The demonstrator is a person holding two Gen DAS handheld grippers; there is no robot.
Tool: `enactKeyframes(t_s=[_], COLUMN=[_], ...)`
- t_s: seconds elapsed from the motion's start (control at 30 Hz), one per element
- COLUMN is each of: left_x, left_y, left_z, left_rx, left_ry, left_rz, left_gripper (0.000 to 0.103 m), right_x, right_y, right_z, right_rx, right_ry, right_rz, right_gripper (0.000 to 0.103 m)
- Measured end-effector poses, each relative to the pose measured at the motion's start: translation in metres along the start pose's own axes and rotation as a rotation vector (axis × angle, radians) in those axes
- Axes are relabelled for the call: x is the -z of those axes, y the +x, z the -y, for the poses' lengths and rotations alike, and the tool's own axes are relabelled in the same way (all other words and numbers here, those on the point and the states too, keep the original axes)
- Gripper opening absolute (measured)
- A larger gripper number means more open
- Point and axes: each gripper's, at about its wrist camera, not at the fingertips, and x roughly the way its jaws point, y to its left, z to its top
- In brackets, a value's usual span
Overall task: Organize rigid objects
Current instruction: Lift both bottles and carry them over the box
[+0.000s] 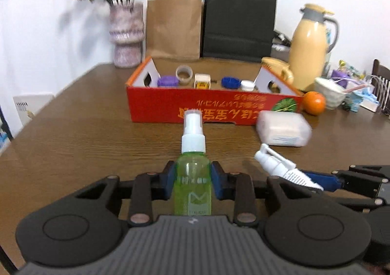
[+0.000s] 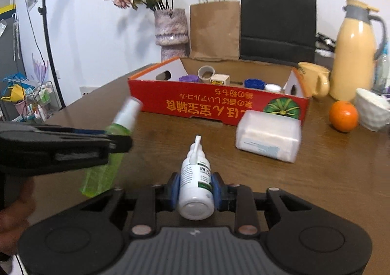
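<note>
Left wrist view: the left gripper (image 1: 193, 178) pinches a green spray bottle (image 1: 192, 177) between its blue pads (image 1: 217, 182), the white pump head pointing forward from the jaws toward the red cardboard box (image 1: 212, 109). A pale logo and small lettering show on the bottle's label, too blurred to read. To the right of these jaws the right gripper (image 1: 316, 181) appears side-on, holding a white nozzle bottle (image 1: 280, 167) with its tip angled up and to the left.

Right wrist view: the right gripper (image 2: 195, 188) clamps the white nozzle bottle (image 2: 196, 184) at mid-body, its round base toward the camera and its nozzle pointing ahead. The label carries dark print and a green patch; the characters are not legible. Left of these jaws, the left gripper (image 2: 107, 143) holds the green spray bottle (image 2: 107, 153) tilted, clear of the wooden table (image 2: 316, 189). Only this view shows the bottle's base and a hand (image 2: 14, 214) at the left edge.

Ahead of both jaws, the red cardboard box (image 2: 219, 106) bears yellow East Asian writing, upside down, and a green pumpkin picture. Inside lie a purple lid (image 1: 167, 81), a tape roll (image 1: 184, 74), a blue cap (image 1: 230, 82) and other small items. Just ahead and right of the jaws, a translucent plastic box (image 2: 268, 138) lies in front of the red one, with an orange (image 2: 343, 116) farther right.
</note>
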Motion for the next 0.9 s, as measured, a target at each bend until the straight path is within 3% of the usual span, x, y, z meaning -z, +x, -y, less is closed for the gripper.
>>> enactKeyframes(t_s=[0.17,0.43,0.67,0.9], left_x=[0.022,0.037,0.06,0.075], left_y=[-0.053,-0.127,-0.177,-0.203], left_z=[0.012,0.014,0.017,0.016], left_rx=[-0.034,-0.048,-0.018,-0.009], left_ry=[0.063,0.045,0.027,0.029], left_rz=[0.097,0.203,0.244,0.281], left_gripper=[0.031,0.031,0.031,0.031], right_x=[0.018,0.041,0.062,0.078], right_y=[-0.059,-0.138,-0.182,-0.204], right_z=[-0.003,-0.015,-0.024,-0.038], right_rx=[0.023,0.067,0.079,0.082], right_ry=[0.037,0.046,0.067,0.049], right_rz=[0.079,0.198,0.294,0.323], right_gripper=[0.027,0.027,0.027,0.027])
